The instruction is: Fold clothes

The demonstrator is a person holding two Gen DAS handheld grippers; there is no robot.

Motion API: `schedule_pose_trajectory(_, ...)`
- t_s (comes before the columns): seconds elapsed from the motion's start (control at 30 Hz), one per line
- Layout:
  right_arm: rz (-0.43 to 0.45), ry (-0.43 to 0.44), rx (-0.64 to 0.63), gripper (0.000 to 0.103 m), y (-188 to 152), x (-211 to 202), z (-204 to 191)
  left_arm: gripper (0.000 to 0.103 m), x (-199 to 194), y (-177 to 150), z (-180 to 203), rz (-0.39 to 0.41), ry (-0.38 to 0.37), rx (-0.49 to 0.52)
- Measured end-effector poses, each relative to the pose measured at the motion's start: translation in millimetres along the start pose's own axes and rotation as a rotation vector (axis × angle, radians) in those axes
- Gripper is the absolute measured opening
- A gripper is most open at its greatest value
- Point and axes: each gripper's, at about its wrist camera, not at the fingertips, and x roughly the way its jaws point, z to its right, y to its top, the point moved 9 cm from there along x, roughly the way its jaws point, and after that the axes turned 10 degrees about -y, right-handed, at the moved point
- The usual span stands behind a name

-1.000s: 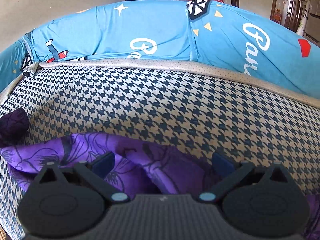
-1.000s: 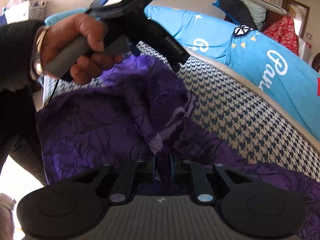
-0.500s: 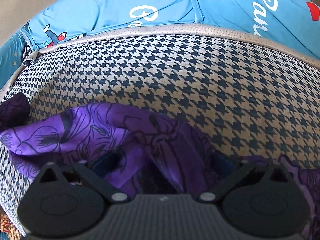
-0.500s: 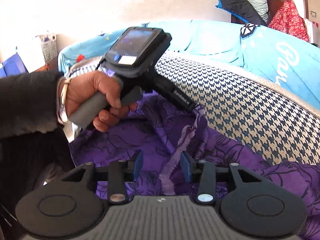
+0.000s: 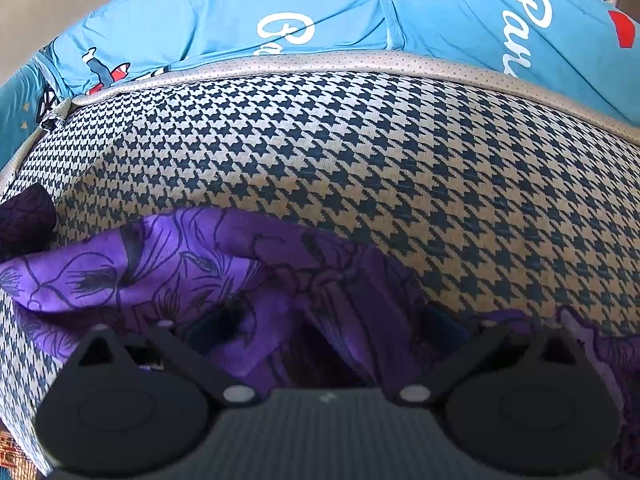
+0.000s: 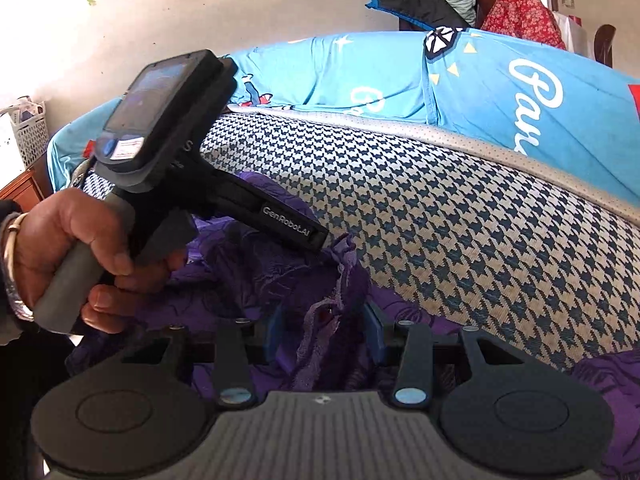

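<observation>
Right gripper, clenched on the purple cloth a second ago, now stands released astride its frayed edge; left gripper stays spread over bunched folds, folding unfinished.

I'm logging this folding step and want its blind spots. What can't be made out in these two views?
- Left wrist view: the left gripper fingertips sink into the purple floral-print garment; contact is hidden by folds.
- Right wrist view: the garment's frayed edge hangs between the open right gripper; its lower end is cut off by the gripper body.
- Both views: the garment's full outline runs past the frame edges.
</observation>
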Motion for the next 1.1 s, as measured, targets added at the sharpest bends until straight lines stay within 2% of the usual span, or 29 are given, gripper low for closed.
schedule_pose_trajectory(0.07,-0.017,0.010,0.034,0.042,0,7,3,0.103,0,1,-1,0.001,-0.010,-0.004)
schedule_pose_trajectory(0.13,-0.019,0.022,0.049,0.028,-1,9,3,0.103,-3,4,-3,0.012,-0.026,-0.016)
schedule_pose_trajectory(0.17,-0.015,0.017,0.042,0.013,-1,9,2,0.103,-5,5,-4,0.017,-0.034,-0.023)
schedule_pose_trajectory(0.2,-0.005,0.014,0.033,0.010,0,8,1,0.103,-8,8,-5,0.030,-0.054,-0.032)
schedule_pose_trajectory(0.27,0.019,0.007,0.016,0.008,3,5,1,0.103,-17,14,-5,0.050,-0.113,-0.048)
schedule_pose_trajectory(0.33,0.073,0.015,0.012,0.007,11,-5,2,0.103,-27,19,-5,0.056,-0.212,-0.095)
schedule_pose_trajectory(0.47,0.172,0.041,0.056,0.006,27,-29,12,0.103,-46,26,-12,0.083,-0.355,-0.193)
schedule_pose_trajectory(0.63,0.176,0.060,0.024,0.005,25,-35,4,0.103,-59,25,-19,0.093,-0.435,-0.245)
schedule_pose_trajectory(0.87,0.152,0.082,-0.045,0.005,18,-36,-12,0.103,-52,14,-30,0.068,-0.402,-0.286)
schedule_pose_trajectory(0.93,0.146,0.085,-0.054,0.009,16,-36,-14,0.103,-50,13,-33,0.065,-0.396,-0.296)
schedule_pose_trajectory(1.1,0.124,0.029,0.143,0.036,21,-28,21,0.103,-48,12,-32,0.056,-0.388,-0.291)
